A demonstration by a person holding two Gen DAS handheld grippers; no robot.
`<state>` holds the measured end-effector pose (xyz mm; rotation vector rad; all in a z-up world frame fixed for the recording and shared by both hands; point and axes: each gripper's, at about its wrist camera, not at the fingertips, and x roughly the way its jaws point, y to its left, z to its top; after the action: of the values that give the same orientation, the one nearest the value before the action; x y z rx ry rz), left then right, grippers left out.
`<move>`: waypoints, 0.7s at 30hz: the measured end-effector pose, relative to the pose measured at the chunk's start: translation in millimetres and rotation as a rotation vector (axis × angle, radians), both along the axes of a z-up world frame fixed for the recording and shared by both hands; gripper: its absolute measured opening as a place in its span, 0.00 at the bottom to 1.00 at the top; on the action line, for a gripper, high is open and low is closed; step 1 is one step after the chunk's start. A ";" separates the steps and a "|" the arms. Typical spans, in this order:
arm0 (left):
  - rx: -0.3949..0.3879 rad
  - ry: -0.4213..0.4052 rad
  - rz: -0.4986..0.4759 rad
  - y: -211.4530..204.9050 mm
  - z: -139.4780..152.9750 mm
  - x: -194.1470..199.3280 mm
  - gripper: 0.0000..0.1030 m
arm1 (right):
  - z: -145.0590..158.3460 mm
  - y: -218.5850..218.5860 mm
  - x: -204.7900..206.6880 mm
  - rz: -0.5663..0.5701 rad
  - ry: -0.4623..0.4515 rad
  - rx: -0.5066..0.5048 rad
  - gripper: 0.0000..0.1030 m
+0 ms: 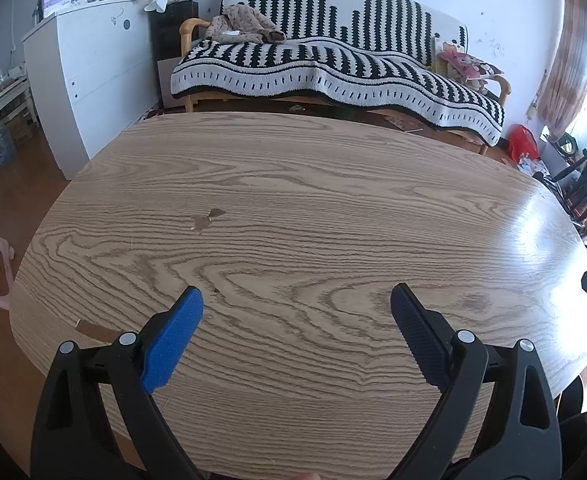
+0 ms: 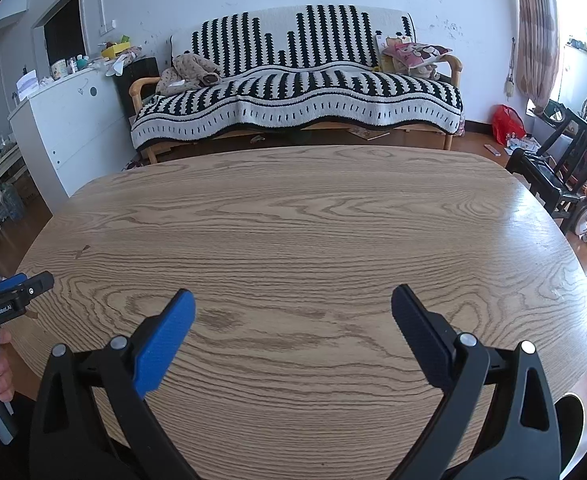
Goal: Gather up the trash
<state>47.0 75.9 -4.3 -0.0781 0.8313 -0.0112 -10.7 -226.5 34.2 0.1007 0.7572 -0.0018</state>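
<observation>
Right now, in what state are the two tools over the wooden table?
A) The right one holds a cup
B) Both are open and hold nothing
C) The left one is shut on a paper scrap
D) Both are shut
B: the left tool and the right tool both show wide-apart fingers with only bare wooden table between them.

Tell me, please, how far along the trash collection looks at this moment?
Done: cannot be judged; no trash shows on the wooden table, only a small brown stain. In hand: nothing; the left claw and right claw are both open over the tabletop. Left: clutter lies on the floor near the red bag, if that counts.
</observation>
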 end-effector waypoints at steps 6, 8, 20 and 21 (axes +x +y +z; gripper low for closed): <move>0.000 -0.001 -0.008 -0.3 1.5 -1.1 0.89 | 0.2 0.0 -0.2 0.000 0.000 0.000 0.92; 0.002 -0.001 -0.006 -0.8 2.1 -1.5 0.89 | -0.5 -0.6 -1.3 0.000 0.002 0.001 0.92; -0.022 0.000 -0.015 -2.0 4.7 -1.9 0.89 | -4.1 -2.0 -5.5 0.005 0.007 -0.001 0.92; -0.024 -0.003 -0.022 -2.9 5.0 -2.5 0.89 | -4.3 -2.2 -5.9 0.005 0.008 0.000 0.92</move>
<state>44.5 73.1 0.6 -0.0915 0.8296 -0.0414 -16.6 -228.7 29.9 0.0986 0.7650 0.0027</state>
